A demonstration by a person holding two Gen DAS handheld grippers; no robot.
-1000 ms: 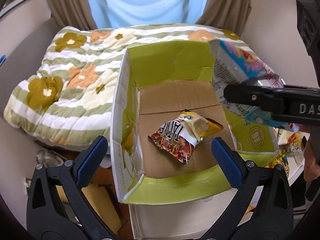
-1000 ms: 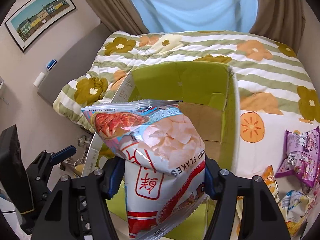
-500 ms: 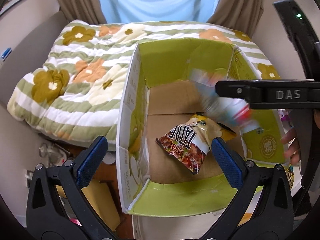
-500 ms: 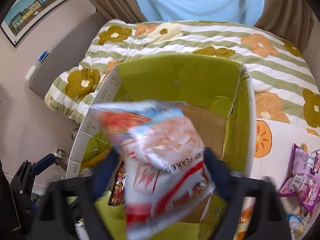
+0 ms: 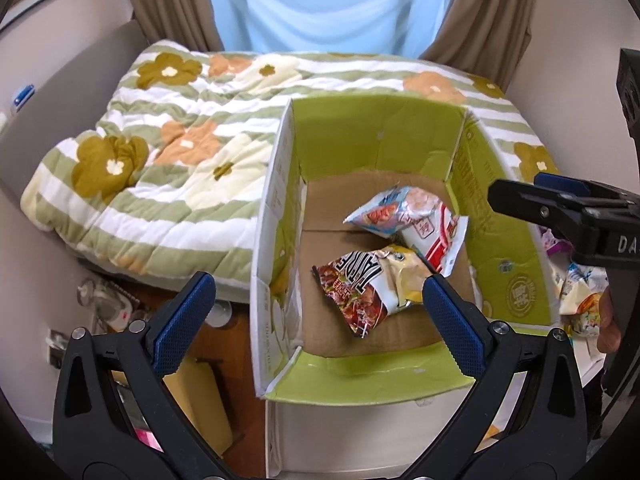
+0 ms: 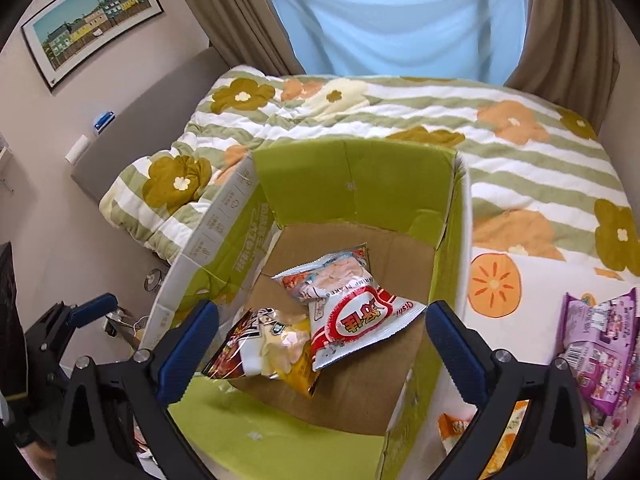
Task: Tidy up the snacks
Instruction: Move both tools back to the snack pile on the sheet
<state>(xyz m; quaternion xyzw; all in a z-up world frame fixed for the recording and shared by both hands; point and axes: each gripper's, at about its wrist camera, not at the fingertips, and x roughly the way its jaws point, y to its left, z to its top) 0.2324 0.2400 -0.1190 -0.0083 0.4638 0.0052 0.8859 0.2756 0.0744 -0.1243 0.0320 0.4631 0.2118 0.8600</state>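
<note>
Two snack bags (image 6: 320,320) in box (image 6: 352,176); both grippers empty, spread.

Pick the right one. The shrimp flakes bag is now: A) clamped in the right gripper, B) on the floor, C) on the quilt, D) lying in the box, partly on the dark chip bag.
D: the shrimp flakes bag lies inside the green box, its edge overlapping the dark chip bag, while the right gripper is open and empty above.
</note>
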